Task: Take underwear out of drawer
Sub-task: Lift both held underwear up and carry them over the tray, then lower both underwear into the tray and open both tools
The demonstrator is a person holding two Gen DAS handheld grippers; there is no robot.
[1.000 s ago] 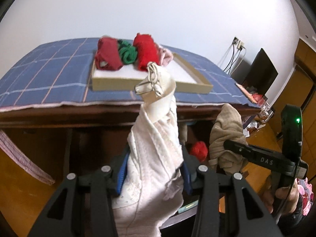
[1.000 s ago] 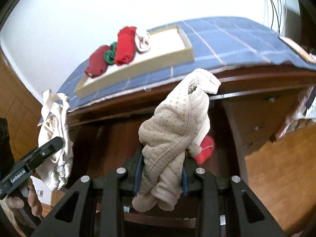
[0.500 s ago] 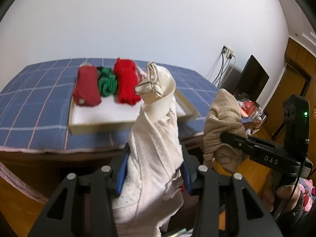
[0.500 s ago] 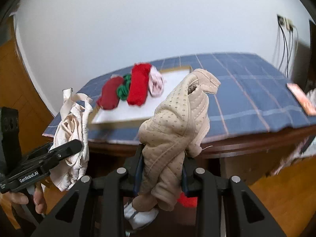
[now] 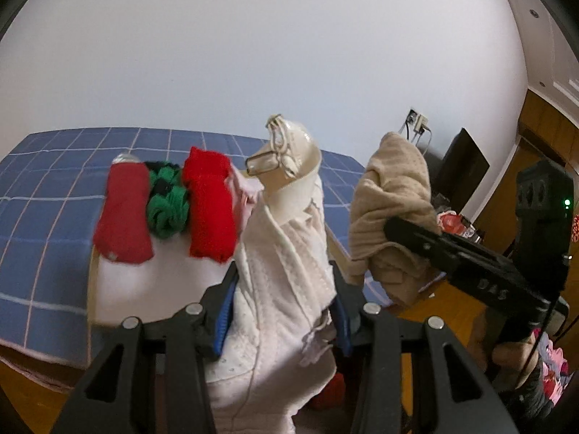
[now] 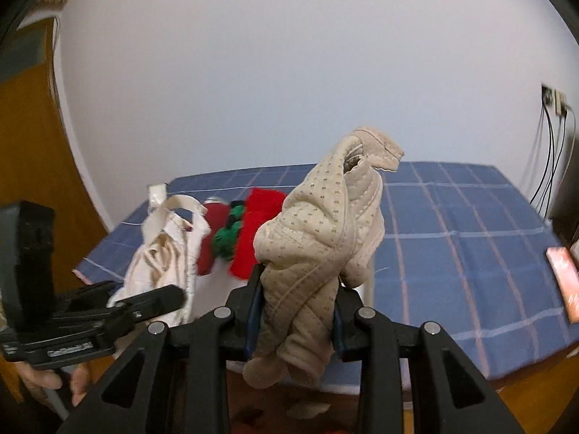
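Table (image 5: 43,188): covered by a blue checked cloth, behind both grippers.
Tray (image 5: 144,289): lies on the cloth; rolled red and green garments sit at its far end.
Cream underwear (image 5: 286,264): long axis upright, waistband pointing up, lower part drooping below the left gripper (image 5: 284,311), whose jaws are clamped narrow on it.
Beige underwear (image 6: 318,253): upright, tip leaning right, pinched in the right gripper (image 6: 295,325), over the table edge.

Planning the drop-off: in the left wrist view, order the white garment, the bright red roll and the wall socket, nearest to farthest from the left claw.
1. White garment: clamped in the left claw.
2. Bright red roll: in the tray, ahead and left.
3. Wall socket: upper right, on the far wall.
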